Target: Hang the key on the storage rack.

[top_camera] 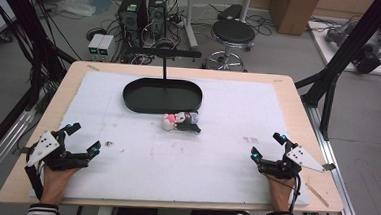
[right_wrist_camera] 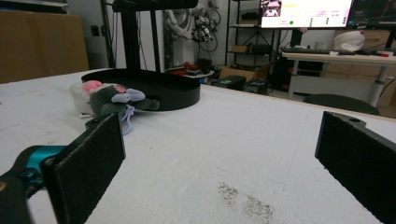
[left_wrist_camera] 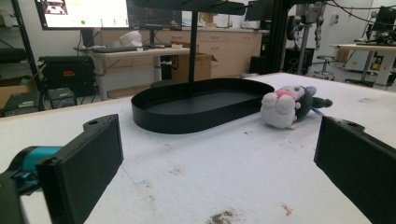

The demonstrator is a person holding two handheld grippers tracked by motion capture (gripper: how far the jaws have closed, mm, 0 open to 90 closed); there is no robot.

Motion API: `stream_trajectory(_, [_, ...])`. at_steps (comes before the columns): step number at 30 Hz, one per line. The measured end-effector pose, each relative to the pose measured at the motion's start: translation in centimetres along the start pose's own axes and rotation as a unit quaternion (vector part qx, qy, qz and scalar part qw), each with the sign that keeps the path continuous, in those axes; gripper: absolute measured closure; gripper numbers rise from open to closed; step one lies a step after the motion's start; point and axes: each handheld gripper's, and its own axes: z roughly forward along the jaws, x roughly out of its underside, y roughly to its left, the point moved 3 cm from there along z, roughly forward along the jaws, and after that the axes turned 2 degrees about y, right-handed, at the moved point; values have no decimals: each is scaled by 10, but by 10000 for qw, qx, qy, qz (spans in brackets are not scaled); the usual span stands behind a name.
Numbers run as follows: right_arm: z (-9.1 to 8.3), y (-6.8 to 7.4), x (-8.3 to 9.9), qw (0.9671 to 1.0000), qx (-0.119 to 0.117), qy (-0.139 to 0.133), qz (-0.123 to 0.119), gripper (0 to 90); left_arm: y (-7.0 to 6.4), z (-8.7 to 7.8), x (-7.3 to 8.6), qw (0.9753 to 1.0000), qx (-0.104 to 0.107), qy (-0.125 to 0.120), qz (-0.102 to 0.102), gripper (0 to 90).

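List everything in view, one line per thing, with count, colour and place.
plush toy: one, white, grey and pink, lying just in front of the tray.
oval tray: one, black, far middle of the table, with an upright post rising from it.
foam sheet: one, white, covering the tabletop.
table: one, light wood.
stool: one, black, on the floor beyond the table.
left gripper: one, black, open, near left edge.
right gripper: one, black, open, near right edge.

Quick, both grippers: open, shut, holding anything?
Left gripper: open, empty, resting on the table.
Right gripper: open, empty, apart from the plush toy.
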Motion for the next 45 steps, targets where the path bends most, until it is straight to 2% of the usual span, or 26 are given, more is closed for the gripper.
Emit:
stream_trajectory(7, [0,-1,0,10000,5,-9,46,6,-1,0,0,10000,-31,-1,73,17])
stream_trajectory(12, [0,-1,0,10000,-10,-16,65,6,0,3,-1,9999,-38,104,-3,17])
stream_trajectory(13, [0,-1,0,10000,-5,-23,62,6,1,4,-2,9999,-31,149,42,17])
stream_trajectory(14, [0,-1,0,10000,11,-20,35,6,1,6,-8,9996,-78,197,170,17])
stream_trajectory(15, [0,-1,0,10000,11,-20,35,6,1,6,-8,9996,-78,197,170,17])
stream_trajectory(19, [0,0,0,10000,-8,2,38,6,-1,16,-25,9980,96,362,515,17])
stream_trajectory(21, [0,-1,0,10000,5,-16,26,6,-1,22,-33,9969,202,437,616,17])
stream_trajectory(24, [0,-1,0,10000,3,-21,22,6,0,31,-46,9955,306,557,709,17])
stream_trajectory(26, [0,-1,0,10000,4,-19,29,6,-1,39,-54,9945,520,630,653,17])
stream_trajectory(29, [0,-1,0,10000,4,-16,43,6,-2,50,-64,9908,800,837,695,17])
stream_trajectory(33, [0,-1,0,10000,7,-11,31,6,-6,69,-78,9840,1076,1115,882,17])
stream_trajectory(34, [0,-1,0,10000,7,-11,31,6,-7,72,-81,9833,1126,1122,884,17])
stream_trajectory(39, [0,-1,0,10000,-7,-20,53,6,-12,93,-98,9760,1370,1320,1064,17])
stream_trajectory(45, [0,-1,0,10000,15,-16,42,6,-18,117,-114,9642,1629,1655,1284,17])
